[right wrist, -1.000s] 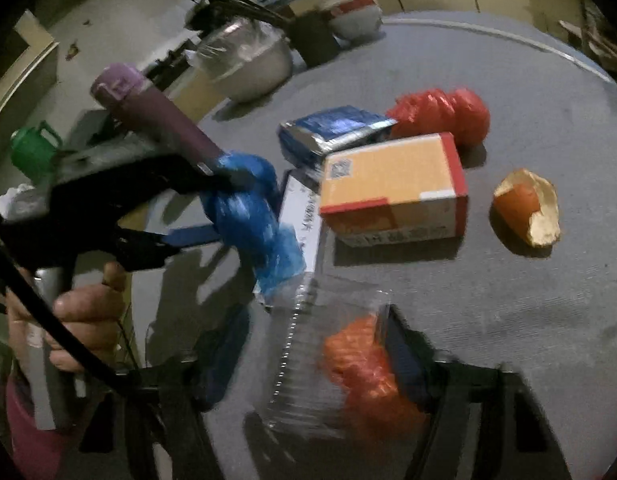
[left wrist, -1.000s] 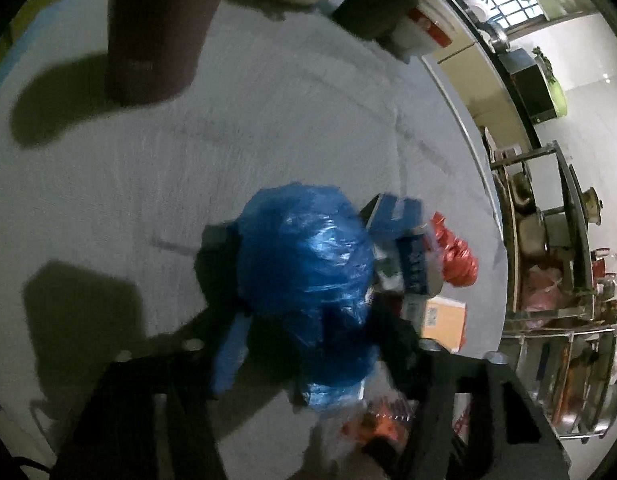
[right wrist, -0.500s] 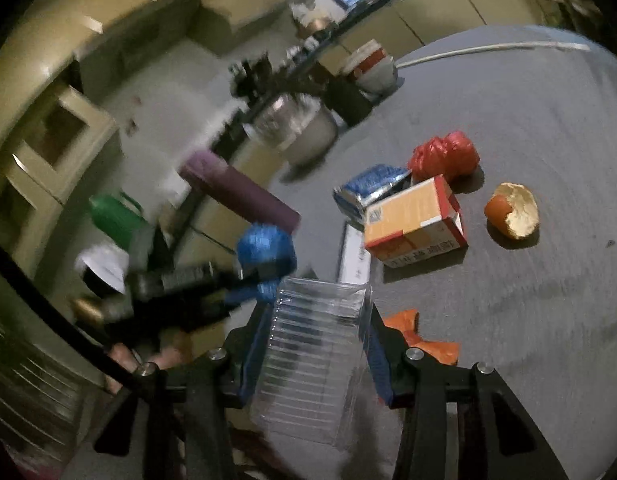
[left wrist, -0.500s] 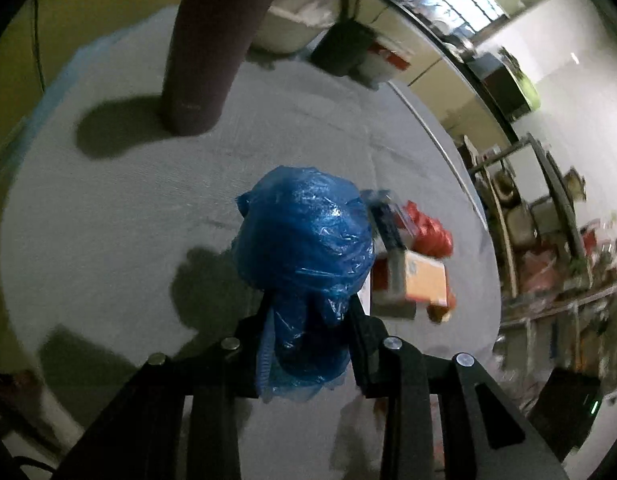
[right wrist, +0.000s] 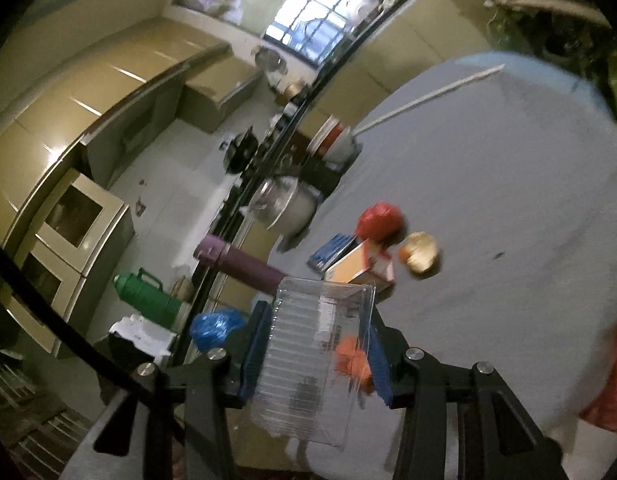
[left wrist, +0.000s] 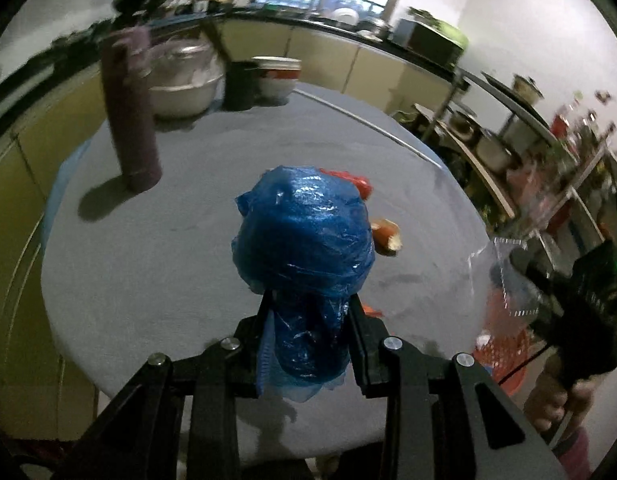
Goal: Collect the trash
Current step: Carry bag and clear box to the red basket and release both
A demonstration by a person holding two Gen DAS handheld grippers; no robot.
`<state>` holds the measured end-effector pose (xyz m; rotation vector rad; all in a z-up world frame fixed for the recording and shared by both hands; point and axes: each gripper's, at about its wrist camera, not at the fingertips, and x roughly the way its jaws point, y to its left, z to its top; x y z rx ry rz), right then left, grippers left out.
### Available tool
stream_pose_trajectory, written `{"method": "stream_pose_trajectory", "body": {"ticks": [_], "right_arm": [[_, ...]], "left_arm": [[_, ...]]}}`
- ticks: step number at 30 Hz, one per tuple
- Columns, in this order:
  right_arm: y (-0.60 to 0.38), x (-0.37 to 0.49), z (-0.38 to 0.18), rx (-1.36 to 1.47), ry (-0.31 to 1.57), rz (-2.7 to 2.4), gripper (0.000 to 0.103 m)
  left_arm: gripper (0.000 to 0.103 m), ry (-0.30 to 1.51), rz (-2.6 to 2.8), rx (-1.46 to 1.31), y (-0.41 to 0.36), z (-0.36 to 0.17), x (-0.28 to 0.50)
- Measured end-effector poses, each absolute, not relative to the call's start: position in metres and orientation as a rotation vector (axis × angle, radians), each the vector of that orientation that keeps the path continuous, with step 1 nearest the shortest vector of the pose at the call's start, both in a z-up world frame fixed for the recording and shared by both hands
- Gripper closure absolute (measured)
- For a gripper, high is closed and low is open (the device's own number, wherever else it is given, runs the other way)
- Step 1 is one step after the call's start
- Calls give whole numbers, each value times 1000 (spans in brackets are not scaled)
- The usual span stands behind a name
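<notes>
My left gripper (left wrist: 310, 304) is shut on a crumpled blue plastic bag (left wrist: 304, 240) and holds it up above the grey round table (left wrist: 156, 248). The bag bulges out past the fingertips. My right gripper (right wrist: 318, 320) is shut on a clear ribbed plastic container (right wrist: 316, 340), gripped between its blue pads and lifted off the table (right wrist: 488, 200). Something orange shows blurred through the container's wall. The left wrist view shows the same container (left wrist: 504, 276) at the right, with a hand (left wrist: 556, 400) below it. The blue bag (right wrist: 216, 328) appears left of my right gripper.
On the table lie a red bag (right wrist: 380, 220), an orange peel (right wrist: 420, 256), a cardboard box (right wrist: 360, 266) and a blue packet (right wrist: 334, 250). A purple flask (left wrist: 130, 112), a pot (left wrist: 184, 92) and bowls stand at the far edge. An orange basket (left wrist: 504, 356) sits low beside the table.
The left gripper has closed on the blue bag and lifted it off the table. The right gripper has risen and drawn back with the clear container. Both views have rolled.
</notes>
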<state>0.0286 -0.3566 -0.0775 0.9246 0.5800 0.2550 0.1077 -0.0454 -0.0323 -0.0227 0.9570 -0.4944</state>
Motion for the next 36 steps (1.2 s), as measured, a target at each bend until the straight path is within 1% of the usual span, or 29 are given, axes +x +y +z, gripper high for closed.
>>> {"method": "stream_pose_trajectory", "body": {"ticks": [7, 13, 24, 28, 36], "right_arm": [[-411, -26, -70, 942, 504, 135, 55], [-458, -75, -65, 926, 458, 3, 55], [-537, -162, -74, 985, 348, -205, 55], [-547, -175, -80, 967, 351, -255, 55], [-568, -200, -108, 959, 377, -361, 54]], "left_arm": [[69, 909, -570, 88, -88, -26, 75], [69, 904, -671, 129, -126, -26, 59], [69, 903, -923, 176, -218, -25, 26], [69, 913, -1003, 189, -259, -27, 14], [67, 983, -1150, 218, -341, -44, -10]]}}
